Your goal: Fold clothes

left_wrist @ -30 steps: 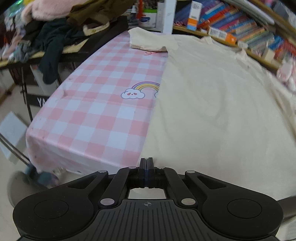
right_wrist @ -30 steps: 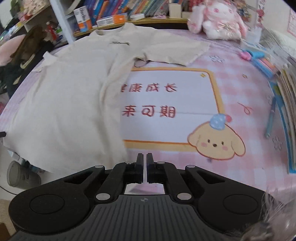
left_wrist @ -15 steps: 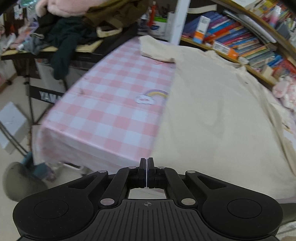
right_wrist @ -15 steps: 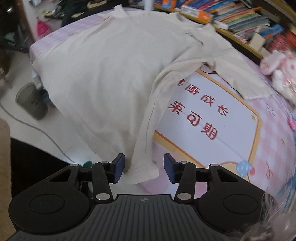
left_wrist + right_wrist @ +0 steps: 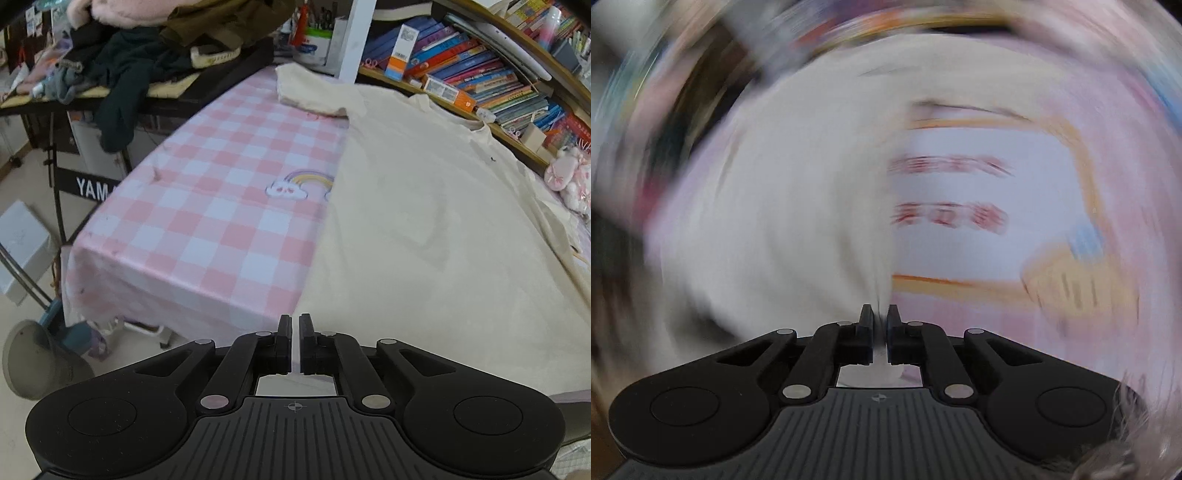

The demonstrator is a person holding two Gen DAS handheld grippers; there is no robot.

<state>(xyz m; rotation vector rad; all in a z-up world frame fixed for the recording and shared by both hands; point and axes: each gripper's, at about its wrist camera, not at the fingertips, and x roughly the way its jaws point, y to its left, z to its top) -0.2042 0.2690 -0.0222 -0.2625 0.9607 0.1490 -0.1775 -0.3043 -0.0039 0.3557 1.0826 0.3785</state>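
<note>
1. Now a cream shirt (image 5: 424, 206) is seen spread flat over the right part of the counter (image 5: 207, 221), which is covered by a pink-and-white checked cloth with a rainbow-and-cloud print (image 5: 299, 182).
2. One sleeve (image 5: 310, 92) is laid out toward the far end of the counter, near the bookshelf (image 5: 480, 74).
3. The shirt's near hem is draped over the counter's front edge, just ahead of the left hand-held gripper (image 5: 294, 325).
4. The left hand-held gripper's fingers are held nearly together, with a narrow gap between them; whether cloth is caught in that gap cannot be told.
5. A pile of dark clothes (image 5: 140, 48) is seen on a stand to the left of the counter, and a pink plush toy (image 5: 569, 177) at the far right.
6. The right wrist view is heavily smeared by motion blur. The shirt (image 5: 783, 221) is made out as a pale mass on the left, beside a white panel with red characters (image 5: 979, 206) on the counter.
7. The right hand-held gripper (image 5: 880, 317) has its fingers close together, and pale cloth appears to be pinched between them at the shirt's edge.
</note>
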